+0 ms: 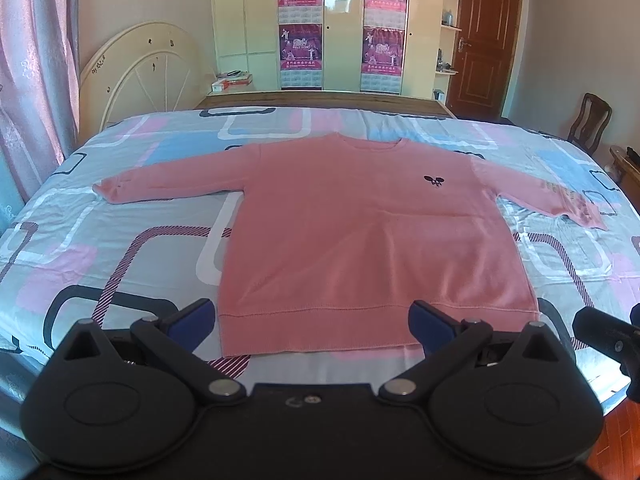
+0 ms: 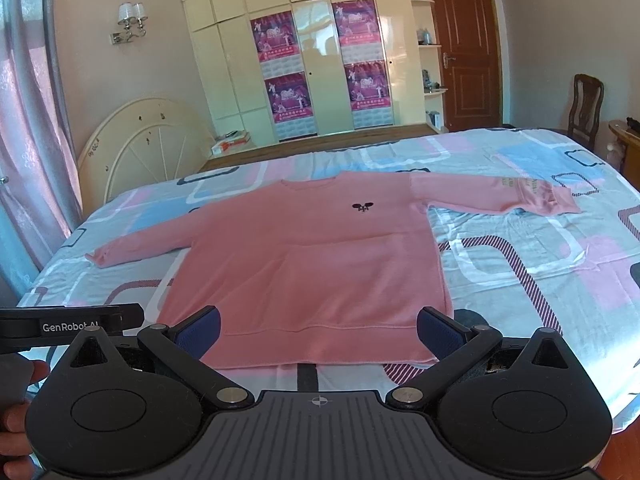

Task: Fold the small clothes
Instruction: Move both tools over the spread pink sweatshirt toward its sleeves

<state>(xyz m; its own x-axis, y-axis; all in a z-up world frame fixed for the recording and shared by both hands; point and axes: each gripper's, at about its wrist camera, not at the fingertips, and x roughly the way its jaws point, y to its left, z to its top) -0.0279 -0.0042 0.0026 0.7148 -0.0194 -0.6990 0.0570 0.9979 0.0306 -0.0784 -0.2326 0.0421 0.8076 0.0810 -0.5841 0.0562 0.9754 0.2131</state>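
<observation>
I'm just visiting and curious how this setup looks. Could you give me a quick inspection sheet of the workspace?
Surface: bed with a patterned sheet in blue, pink and white.
Job's things: pink sweater lying flat, front up, both sleeves spread out, not yet folded.
Clutter: nothing seen on the bed besides the sweater.
Grippers: left gripper and right gripper both open, hovering near the sweater's hem, holding nothing.
Cables: nothing seen.
Surroundings: wardrobe with posters, brown door, wooden chair, curtain, round headboard.
</observation>
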